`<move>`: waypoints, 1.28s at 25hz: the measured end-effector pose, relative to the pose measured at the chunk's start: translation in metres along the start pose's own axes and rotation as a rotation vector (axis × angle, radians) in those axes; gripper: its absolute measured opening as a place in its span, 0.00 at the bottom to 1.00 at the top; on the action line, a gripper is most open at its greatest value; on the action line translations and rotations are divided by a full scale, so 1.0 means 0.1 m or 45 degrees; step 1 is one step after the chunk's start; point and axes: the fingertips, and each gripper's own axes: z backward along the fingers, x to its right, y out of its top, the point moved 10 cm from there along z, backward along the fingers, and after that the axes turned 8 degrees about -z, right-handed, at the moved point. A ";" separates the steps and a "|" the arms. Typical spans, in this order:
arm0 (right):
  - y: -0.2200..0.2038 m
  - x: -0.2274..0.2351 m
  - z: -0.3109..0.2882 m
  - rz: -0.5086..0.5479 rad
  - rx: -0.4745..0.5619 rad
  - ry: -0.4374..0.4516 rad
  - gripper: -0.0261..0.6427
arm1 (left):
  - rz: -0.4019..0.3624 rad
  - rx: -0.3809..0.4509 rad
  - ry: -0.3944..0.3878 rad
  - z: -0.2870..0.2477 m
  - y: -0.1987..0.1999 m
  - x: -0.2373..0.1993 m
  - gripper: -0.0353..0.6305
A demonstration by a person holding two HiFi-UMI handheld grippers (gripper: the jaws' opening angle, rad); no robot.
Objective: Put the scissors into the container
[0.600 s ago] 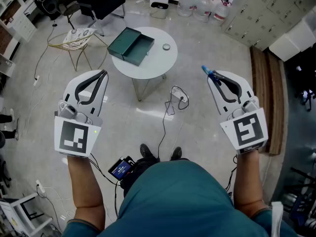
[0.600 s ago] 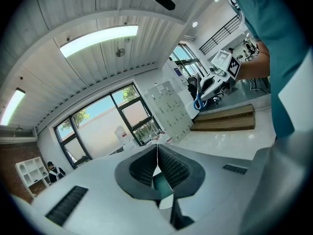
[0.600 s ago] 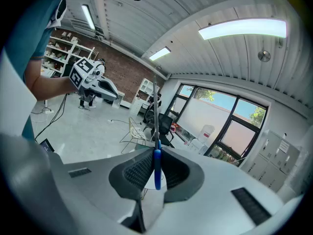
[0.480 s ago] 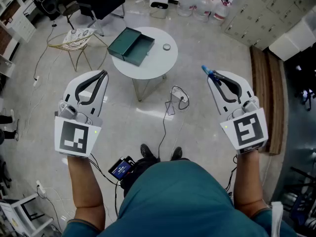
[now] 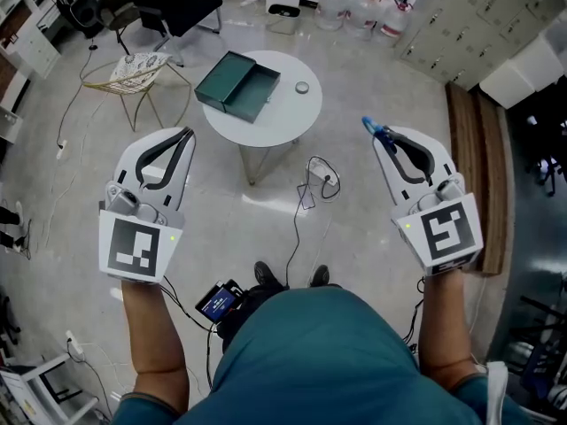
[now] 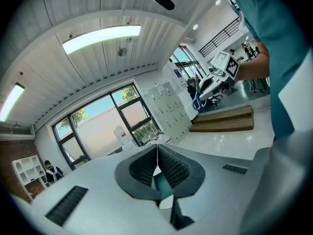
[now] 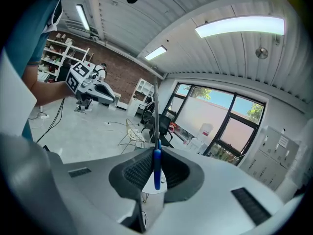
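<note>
scissors [image 5: 370, 128] are pinched edge-on in the right gripper [image 5: 386, 143], blue handle showing at the jaw tips, held in the air well short of the round table [image 5: 283, 118]; my read: light, stiff, slick, likely to pivot in a thin pinch, so grip the handle close to the pivot. green container [image 5: 237, 81] sits open on the table's left side; small round object [image 5: 302, 87] sits apart to its right. left gripper [image 5: 182, 135] has jaws together on nothing; floor cable [image 5: 312, 182] lies on the table's near side; nothing over the container blocks the drop.
</note>
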 end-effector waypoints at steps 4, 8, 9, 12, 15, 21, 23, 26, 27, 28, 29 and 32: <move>0.15 -0.13 -0.11 -0.018 0.013 -0.011 0.13 | 0.012 0.016 0.004 0.08 -0.16 -0.16 0.09; 0.24 -0.22 -0.23 -0.011 0.006 -0.018 0.13 | 0.016 0.033 0.001 0.10 -0.27 -0.28 0.09; 0.25 -0.23 -0.25 -0.007 0.005 -0.017 0.13 | 0.015 0.035 -0.001 0.09 -0.29 -0.29 0.09; 0.28 -0.25 -0.29 -0.006 -0.013 -0.017 0.13 | 0.019 0.034 -0.006 0.07 -0.33 -0.31 0.09; 0.29 -0.20 -0.40 -0.010 -0.025 -0.011 0.13 | 0.027 0.026 -0.008 0.00 -0.38 -0.35 0.09; 0.13 0.19 -0.68 -0.019 0.003 0.043 0.13 | 0.026 -0.028 0.006 -0.36 -0.34 -0.37 0.09; 0.08 0.33 -0.76 -0.024 0.015 0.069 0.13 | 0.021 -0.050 0.013 -0.48 -0.29 -0.37 0.09; 0.05 0.59 -0.87 -0.039 0.009 0.091 0.13 | 0.015 -0.079 0.020 -0.67 -0.19 -0.37 0.09; 0.03 0.69 -0.92 -0.044 0.012 0.100 0.13 | 0.012 -0.090 0.025 -0.75 -0.15 -0.37 0.09; 0.01 0.80 -0.97 -0.046 0.018 0.112 0.13 | 0.010 -0.101 0.032 -0.84 -0.12 -0.38 0.09; -0.02 0.92 -1.03 -0.047 0.026 0.126 0.13 | 0.011 -0.113 0.040 -0.94 -0.08 -0.38 0.09; -0.10 1.28 -1.17 -0.038 0.054 0.171 0.13 | 0.009 -0.146 0.057 -1.23 0.06 -0.37 0.09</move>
